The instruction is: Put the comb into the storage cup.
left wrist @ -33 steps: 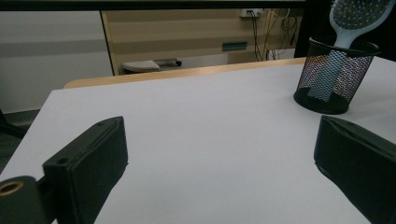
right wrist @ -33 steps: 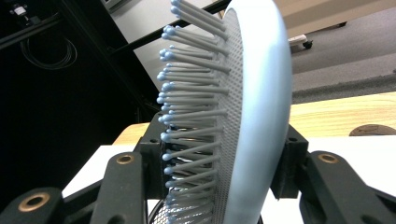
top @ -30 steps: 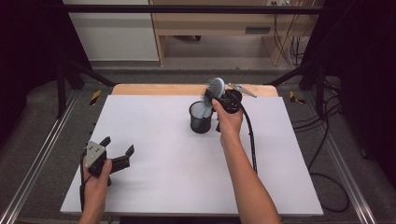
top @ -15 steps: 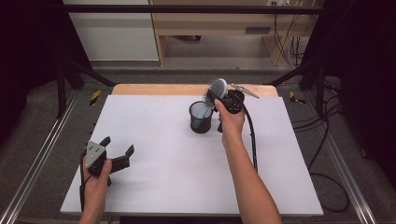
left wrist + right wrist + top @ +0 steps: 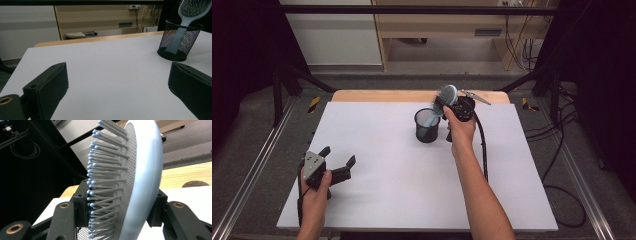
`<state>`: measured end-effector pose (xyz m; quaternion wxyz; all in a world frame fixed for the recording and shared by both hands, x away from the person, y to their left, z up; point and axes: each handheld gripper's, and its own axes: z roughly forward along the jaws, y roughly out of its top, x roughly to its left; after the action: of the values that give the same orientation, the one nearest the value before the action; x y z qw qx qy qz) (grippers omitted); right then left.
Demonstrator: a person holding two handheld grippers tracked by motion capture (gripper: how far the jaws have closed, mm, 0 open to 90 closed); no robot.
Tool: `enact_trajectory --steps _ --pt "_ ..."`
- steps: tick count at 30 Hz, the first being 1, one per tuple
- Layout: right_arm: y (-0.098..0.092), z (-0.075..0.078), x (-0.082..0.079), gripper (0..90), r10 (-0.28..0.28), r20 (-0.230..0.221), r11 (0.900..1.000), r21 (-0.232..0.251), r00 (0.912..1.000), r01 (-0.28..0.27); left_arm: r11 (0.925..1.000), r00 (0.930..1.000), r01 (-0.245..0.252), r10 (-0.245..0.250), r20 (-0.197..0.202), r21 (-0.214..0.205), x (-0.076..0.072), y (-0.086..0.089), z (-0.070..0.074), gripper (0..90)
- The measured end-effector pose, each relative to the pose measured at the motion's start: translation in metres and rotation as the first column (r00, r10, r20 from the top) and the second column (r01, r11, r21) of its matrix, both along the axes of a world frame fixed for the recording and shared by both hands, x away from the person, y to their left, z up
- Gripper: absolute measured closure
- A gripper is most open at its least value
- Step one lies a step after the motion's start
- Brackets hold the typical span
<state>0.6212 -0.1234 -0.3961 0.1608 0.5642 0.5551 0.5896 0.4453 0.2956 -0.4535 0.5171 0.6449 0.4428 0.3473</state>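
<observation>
- Left gripper [image 5: 341,169] rests idle at the near table edge, jaws wide apart, nothing between them.
- Far ahead, right gripper [image 5: 451,107] is clamped on the hairbrush [image 5: 443,99] head, its handle down inside the mesh cup [image 5: 427,129].
- Step looks like seating the brush; next, part the jaws and back off without tipping the cup.

hairbrush [image 5: 443,101] lowered, handle in cup [image 5: 427,126] (mesh)

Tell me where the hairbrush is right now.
In the high view the hairbrush stands handle-down in the black mesh cup at the table's far middle, its head clamped in the right claw.
</observation>
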Motion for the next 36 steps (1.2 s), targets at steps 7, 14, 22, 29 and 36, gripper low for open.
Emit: enact_trajectory --steps 7,14,22,29,36 --pt "-0.0022 -0.0006 -0.0003 47.5 0.003 -0.005 1.0000 0.001 1.0000 -0.003 1.0000 1.0000 0.000 0.000 -0.001 -0.001 0.0001 0.0001 -0.0001 2.8" --pt "-0.0046 -0.0024 -0.0003 46.5 0.002 -0.006 1.0000 -0.002 1.0000 -0.002 1.0000 1.0000 0.001 -0.001 -0.001 -0.001 0.0001 -0.0005 -0.0002 2.9" --pt "-0.0042 -0.0028 -0.0001 45.0 0.006 -0.001 1.0000 -0.005 1.0000 -0.006 1.0000 1.0000 0.001 -0.001 -0.001 0.000 0.0001 -0.0008 -0.0003 2.9" --pt "-0.0030 -0.0025 -0.0006 39.8 0.007 -0.009 0.9995 -0.031 0.9999 -0.007 1.0000 1.0000 0.003 -0.003 -0.002 -0.002 0.0004 -0.0011 -0.0006 2.9" --pt "-0.0022 -0.0044 -0.0018 26.5 0.014 -0.024 0.9984 -0.054 0.9996 -0.015 1.0000 1.0000 0.001 -0.001 0.008 -0.001 0.0000 -0.0019 0.0008 2.9"
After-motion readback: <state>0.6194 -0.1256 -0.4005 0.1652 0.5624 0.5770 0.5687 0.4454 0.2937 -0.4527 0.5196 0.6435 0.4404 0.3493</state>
